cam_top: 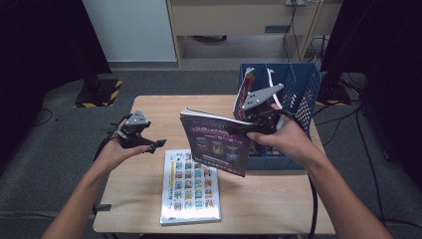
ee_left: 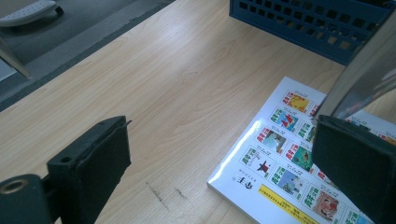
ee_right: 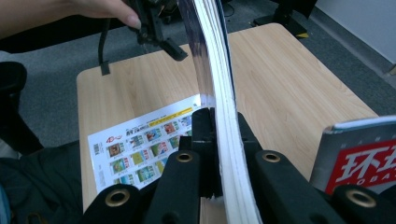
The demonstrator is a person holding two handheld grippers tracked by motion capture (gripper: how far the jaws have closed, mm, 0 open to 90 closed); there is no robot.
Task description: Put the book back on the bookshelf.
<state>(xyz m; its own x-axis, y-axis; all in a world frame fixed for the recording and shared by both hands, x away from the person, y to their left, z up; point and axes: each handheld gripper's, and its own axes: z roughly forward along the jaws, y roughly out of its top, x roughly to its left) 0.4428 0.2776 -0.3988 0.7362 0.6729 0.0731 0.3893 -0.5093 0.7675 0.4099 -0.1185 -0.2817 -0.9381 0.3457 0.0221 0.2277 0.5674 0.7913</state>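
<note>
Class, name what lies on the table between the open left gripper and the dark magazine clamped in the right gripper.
Bare wooden table and, lower, a white picture-grid magazine lying flat, per the high view.

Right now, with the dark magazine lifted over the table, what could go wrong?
The right tongs pinch the dark magazine only at one edge, so it may sag or slip out. It hangs over the white magazine and could fall onto it. Swinging it toward the blue basket, it may catch the rim.

I'm seeing the high view running dim and soft, its corners falling into black. Overhead light is glaring off the glossy magazine (ee_left: 299, 158) on the table (ee_left: 187, 84). Close jaws are blurring in both gripper views.
</note>
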